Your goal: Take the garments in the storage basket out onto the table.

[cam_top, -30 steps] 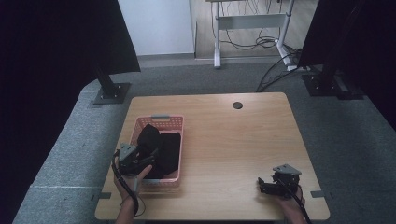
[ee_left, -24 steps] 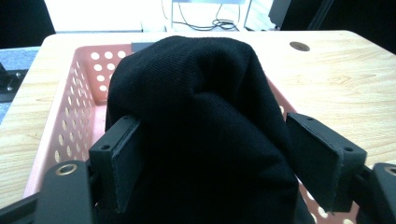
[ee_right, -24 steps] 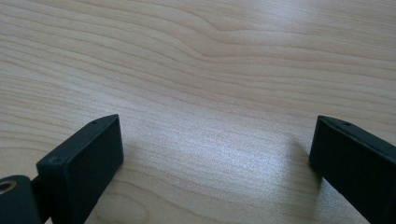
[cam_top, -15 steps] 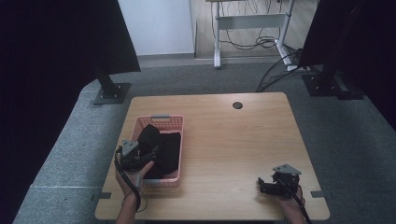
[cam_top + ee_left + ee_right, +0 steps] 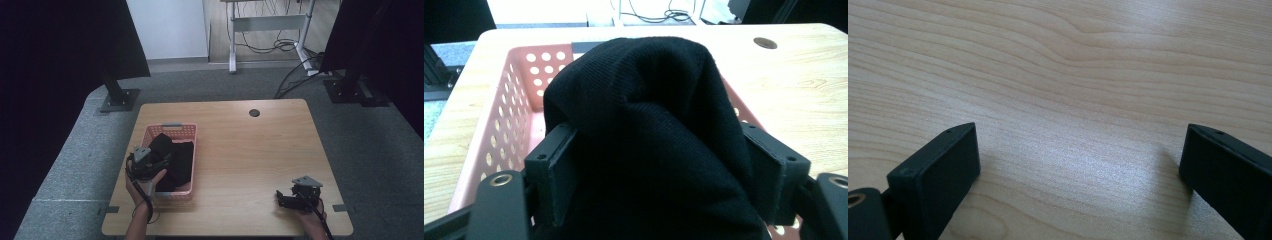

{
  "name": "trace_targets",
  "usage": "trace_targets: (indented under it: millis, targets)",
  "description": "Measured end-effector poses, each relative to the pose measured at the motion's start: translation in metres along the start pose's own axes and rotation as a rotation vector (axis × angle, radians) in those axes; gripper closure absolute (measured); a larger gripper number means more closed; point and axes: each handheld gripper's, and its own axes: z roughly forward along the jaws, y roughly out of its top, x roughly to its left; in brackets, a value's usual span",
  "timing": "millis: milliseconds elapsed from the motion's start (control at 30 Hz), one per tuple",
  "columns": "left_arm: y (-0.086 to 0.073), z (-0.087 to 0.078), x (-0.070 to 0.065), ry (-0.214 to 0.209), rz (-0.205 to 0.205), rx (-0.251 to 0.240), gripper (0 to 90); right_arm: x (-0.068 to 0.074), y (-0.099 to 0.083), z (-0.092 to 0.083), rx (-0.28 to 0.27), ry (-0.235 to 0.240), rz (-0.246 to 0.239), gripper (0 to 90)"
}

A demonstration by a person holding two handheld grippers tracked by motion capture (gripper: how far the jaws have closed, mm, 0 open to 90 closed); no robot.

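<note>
Here the left hand-held gripper [image 5: 159, 163] sits over the near left part of a pink perforated basket [image 5: 186, 131] that stands on the left half of the wooden table [image 5: 250, 150]. In the left gripper view its two black jaws stand wide apart, one at each side of a raised fold of black ribbed cloth [image 5: 649, 120], and the cloth fills the whole gap between them; the jaws have just been closing a little, and the pads look to be touching the fabric on both sides, so the fold is caught between them. The rest of the cloth lies bunched inside the basket, dark against the pink walls, with the basket's far rim and grey handle showing beyond it. The person's left hand [image 5: 145, 182] comes in from the bottom edge of the high view and grasps that hand-held gripper from below, its cable looping by the wrist. The right hand-held gripper [image 5: 284, 199] rests low at the near right corner of the table, well apart from the basket. In the right gripper view its jaws are spread wide with bare wood grain between them and hold no object. A round dark hole [image 5: 254, 112] marks the far side of the table.
</note>
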Motion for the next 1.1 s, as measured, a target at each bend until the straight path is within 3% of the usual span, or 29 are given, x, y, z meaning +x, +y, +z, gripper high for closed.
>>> trace_targets:
  millis: [300,533,900,1100]
  targets:
    - [0.0009,0.0007,0.0008,0.008,-0.018,0.01,33.5,0.0,0.0,0.0,0.0,0.0,0.0,2.3]
    - [-0.0018,0.0004,0.0015,0.001,-0.031,-0.005,48.5,0.0,-0.0001,-0.0001,0.0,0.002,-0.002,2.3]
    - [-0.0046,-0.0027,0.0016,-0.006,-0.042,-0.023,63.4,-0.0001,-0.0003,-0.0003,-0.001,0.002,-0.004,2.4]
    - [-0.0069,-0.0055,-0.001,-0.003,-0.036,-0.043,65.2,-0.0001,-0.0004,-0.0004,-0.001,0.003,-0.005,2.6]
